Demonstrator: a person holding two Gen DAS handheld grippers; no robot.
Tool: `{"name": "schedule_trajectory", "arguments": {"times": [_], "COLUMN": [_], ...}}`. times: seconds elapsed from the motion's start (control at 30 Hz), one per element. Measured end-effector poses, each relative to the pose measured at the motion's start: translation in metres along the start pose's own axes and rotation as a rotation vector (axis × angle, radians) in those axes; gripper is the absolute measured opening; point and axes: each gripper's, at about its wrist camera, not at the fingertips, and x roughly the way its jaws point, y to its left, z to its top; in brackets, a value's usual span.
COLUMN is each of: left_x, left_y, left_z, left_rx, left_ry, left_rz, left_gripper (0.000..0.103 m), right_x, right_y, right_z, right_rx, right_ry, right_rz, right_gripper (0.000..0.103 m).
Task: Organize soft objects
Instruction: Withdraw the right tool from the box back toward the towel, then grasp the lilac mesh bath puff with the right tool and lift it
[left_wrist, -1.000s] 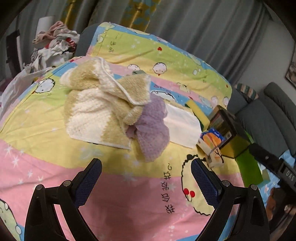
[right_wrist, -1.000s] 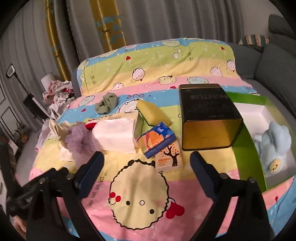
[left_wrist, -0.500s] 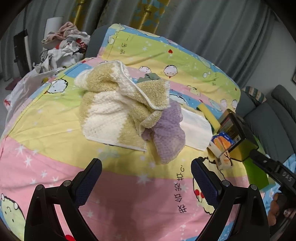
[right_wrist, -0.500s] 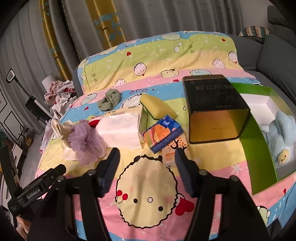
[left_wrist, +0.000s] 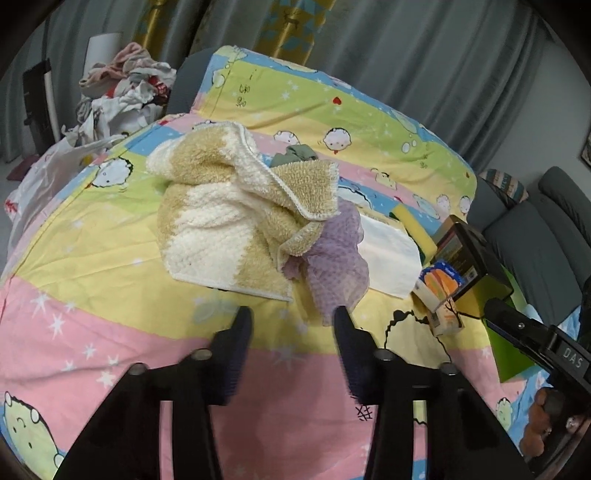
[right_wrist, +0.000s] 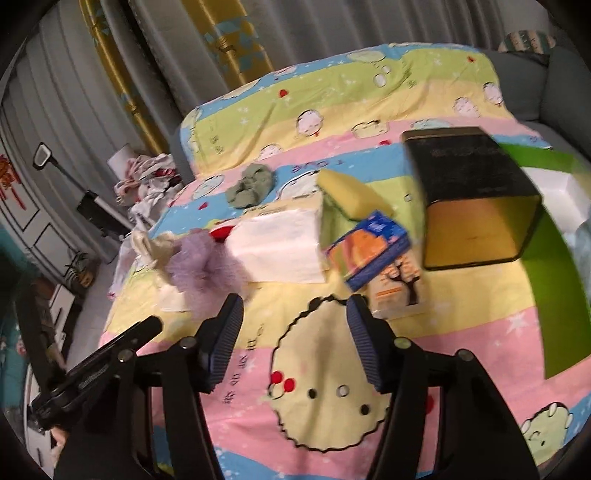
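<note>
A beige and cream towel (left_wrist: 236, 218) lies crumpled on the cartoon bedsheet (left_wrist: 92, 266), with a purple mesh puff (left_wrist: 338, 266) against its right side. My left gripper (left_wrist: 291, 317) is open and empty, jaws partly closed, just in front of the puff. My right gripper (right_wrist: 293, 308) is open and empty over the sheet. From there I see the puff (right_wrist: 207, 269), a green-grey cloth (right_wrist: 251, 184), a yellow sponge (right_wrist: 351, 192) and a white tissue pack (right_wrist: 284, 247). A light blue plush is barely visible at the right edge.
A black and gold tin (right_wrist: 476, 199) stands beside a green box (right_wrist: 546, 280). Two small tissue packets (right_wrist: 369, 251) lie in front of the tin. A pile of clothes (left_wrist: 125, 92) sits past the bed's far left. A grey sofa (left_wrist: 546, 229) is at the right.
Both grippers' jaws have narrowed from wide open. The left gripper has drawn closer to the towel and puff. The right wrist view has swung slightly left and is blurred.
</note>
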Motion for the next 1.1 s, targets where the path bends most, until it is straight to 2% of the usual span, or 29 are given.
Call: {"name": "schedule_trajectory", "arguments": {"times": [0.1,0.23,0.4,0.47,0.57,0.63,0.73,0.77,0.83,0.9,0.97,1.1], "left_x": [-0.004,-0.011,-0.017,-0.017,-0.016,-0.016,-0.013,-0.013,-0.013,-0.013,-0.013,-0.012], "left_y": [0.003,0.010,0.032,0.040,0.047,0.050,0.050,0.049,0.048,0.047,0.046,0.046], "left_z": [0.001,0.005,0.012,0.013,0.014,0.014,0.014,0.013,0.013,0.012,0.012,0.012], "left_rx": [0.000,-0.004,-0.074,-0.095,-0.109,-0.120,-0.118,-0.108,-0.087,-0.066,-0.058,-0.072], "left_ry": [-0.007,-0.032,-0.042,-0.035,-0.023,-0.018,-0.005,0.001,0.001,-0.009,-0.004,0.012], "left_rz": [0.009,0.029,0.077,0.096,0.108,0.117,0.134,0.143,0.169,0.206,0.210,0.180], "left_gripper": [0.042,0.042,0.042,0.042,0.043,0.051,0.053,0.053,0.053,0.053,0.053,0.053], "right_x": [0.004,0.011,0.024,0.030,0.043,0.057,0.082,0.092,0.108,0.124,0.131,0.107], "right_y": [0.007,0.014,0.038,0.051,0.071,0.083,0.095,0.097,0.095,0.092,0.088,0.083], "right_z": [-0.001,0.000,0.009,0.014,0.024,0.030,0.033,0.032,0.029,0.025,0.021,0.015], "right_rx": [-0.013,-0.002,-0.020,-0.039,-0.062,-0.087,-0.105,-0.108,-0.092,-0.081,-0.060,-0.096], "right_ry": [0.000,0.038,0.056,0.066,0.088,0.103,0.138,0.153,0.169,0.217,0.247,0.208], "right_rz": [-0.024,0.024,0.075,0.087,0.121,0.143,0.146,0.150,0.165,0.185,0.189,0.202], "right_gripper": [0.059,0.065,0.084,0.087,0.090,0.091,0.090,0.086,0.063,0.023,0.012,0.009]}}
